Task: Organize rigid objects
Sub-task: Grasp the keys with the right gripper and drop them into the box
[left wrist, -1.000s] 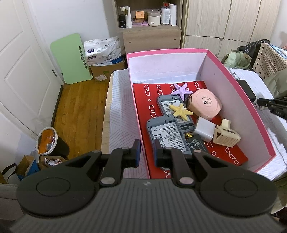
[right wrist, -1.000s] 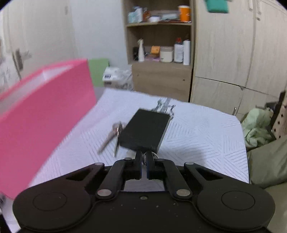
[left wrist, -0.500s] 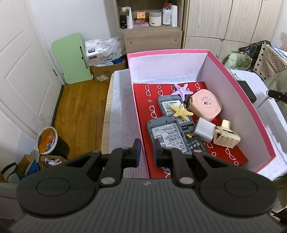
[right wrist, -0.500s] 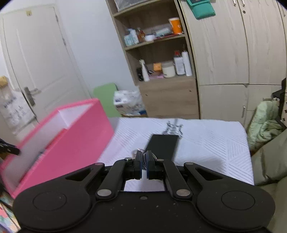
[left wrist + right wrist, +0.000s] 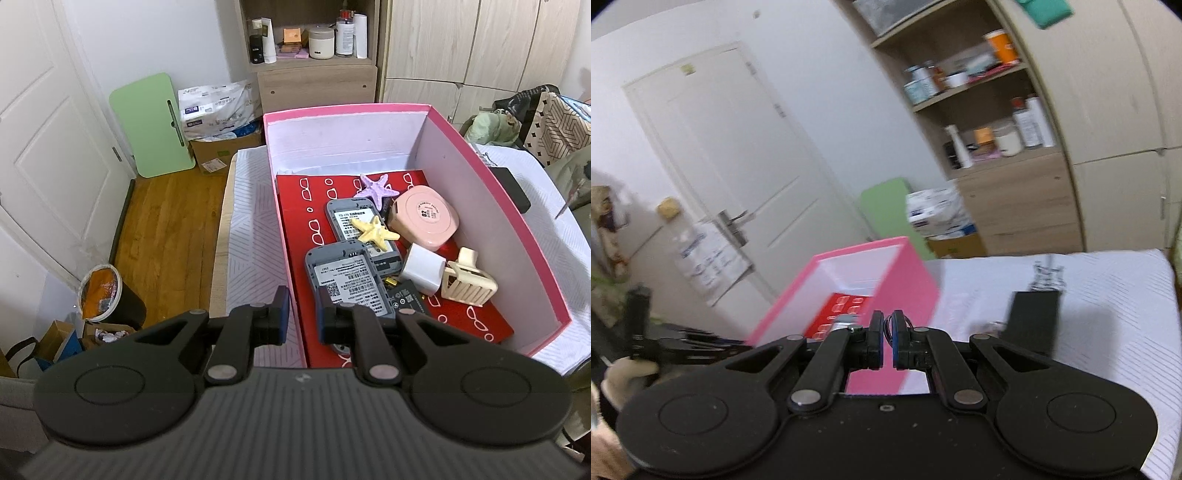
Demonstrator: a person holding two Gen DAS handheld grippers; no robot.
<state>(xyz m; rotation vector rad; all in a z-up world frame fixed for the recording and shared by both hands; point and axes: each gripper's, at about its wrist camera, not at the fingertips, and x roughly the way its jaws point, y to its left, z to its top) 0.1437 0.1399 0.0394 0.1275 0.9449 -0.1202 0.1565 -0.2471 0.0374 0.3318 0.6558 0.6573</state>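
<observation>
While the right hand carries its load toward the box, risks are listed by item, largest first.

1. Table (image 5: 251,229), under white lined cloth. The cloth may let the box slide if it is knocked. A key dropped short would land on the cloth near the table's right edge and could go over it.

2. Pink box (image 5: 480,173), at the table's left edge. The left gripper (image 5: 301,317) stands astride its near-left wall, jaws narrow, one pad outside and one inside, apparently clamped on the card. The wall is thin, so a knock on the right rim could flex it or tug it out of the pads.

3. Black flat case (image 5: 1034,321), on the cloth just beside the box's right wall. It is not yet stowed, and a low pass could clip it.

4. Box contents, crowded toward the near right corner: two grey devices (image 5: 343,280), a pink round case (image 5: 424,218), a white plug cube (image 5: 423,271), a cream hair claw (image 5: 469,284), a yellow starfish (image 5: 373,230) and a purple starfish (image 5: 375,188). Metal dropped from high up could mark or scatter them. The red floor along the left wall is freer.

5. Keys (image 5: 846,320), held by the right gripper (image 5: 886,328) above the box's right side. Its jaws are pinched nearly together on something thin, seemingly the ring. The view is blurred, so how secure the grip is cannot be told. Hanging keys probably swing. They may snag the rim or slip from so small a pinch.
</observation>
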